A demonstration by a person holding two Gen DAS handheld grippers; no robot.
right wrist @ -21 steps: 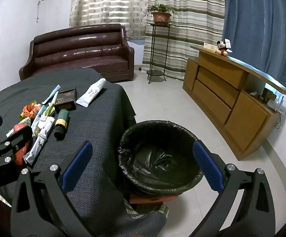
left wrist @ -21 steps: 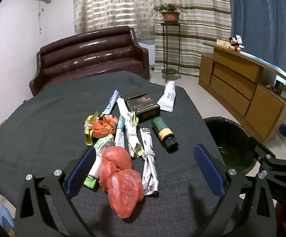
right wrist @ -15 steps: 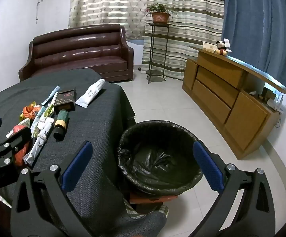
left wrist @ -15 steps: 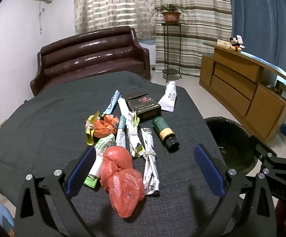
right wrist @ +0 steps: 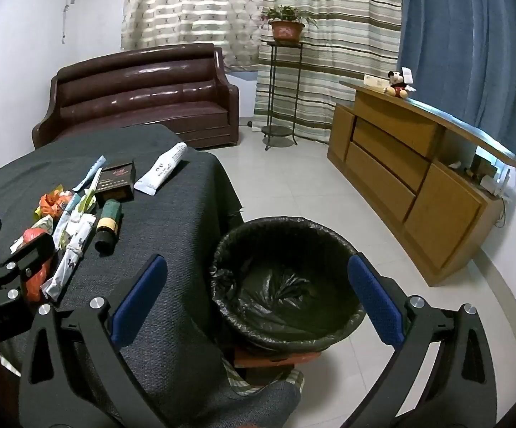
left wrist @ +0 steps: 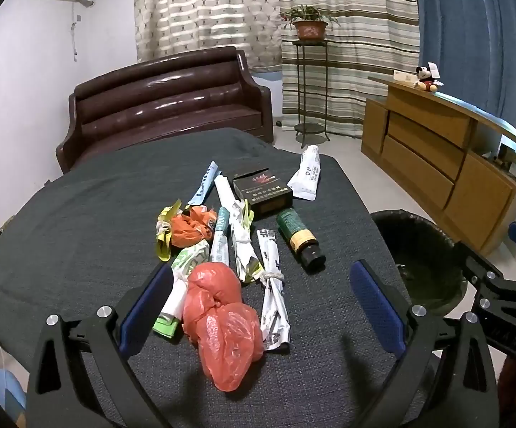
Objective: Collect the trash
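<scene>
Trash lies in a heap on the dark tablecloth (left wrist: 79,221): a red plastic bag (left wrist: 222,317), an orange crumpled bag (left wrist: 190,228), rolled paper wrappers (left wrist: 272,285), a green bottle (left wrist: 299,237), a black box (left wrist: 261,190) and a white tube (left wrist: 306,178). My left gripper (left wrist: 261,303) hangs open above the red bag, nothing between its blue pads. My right gripper (right wrist: 254,296) stands open over the black-lined bin (right wrist: 286,281) beside the table. The same bottle (right wrist: 110,224) and tube (right wrist: 163,173) show in the right wrist view.
A brown leather sofa (left wrist: 165,103) stands behind the table. A plant stand (left wrist: 309,82) and a wooden sideboard (left wrist: 436,164) line the right side. Tiled floor (right wrist: 293,185) lies between table and sideboard. The bin (left wrist: 425,253) sits right of the table edge.
Both views have shifted only slightly; the trash sits a touch lower in the left wrist view. Nothing was taken hold of or let go.
</scene>
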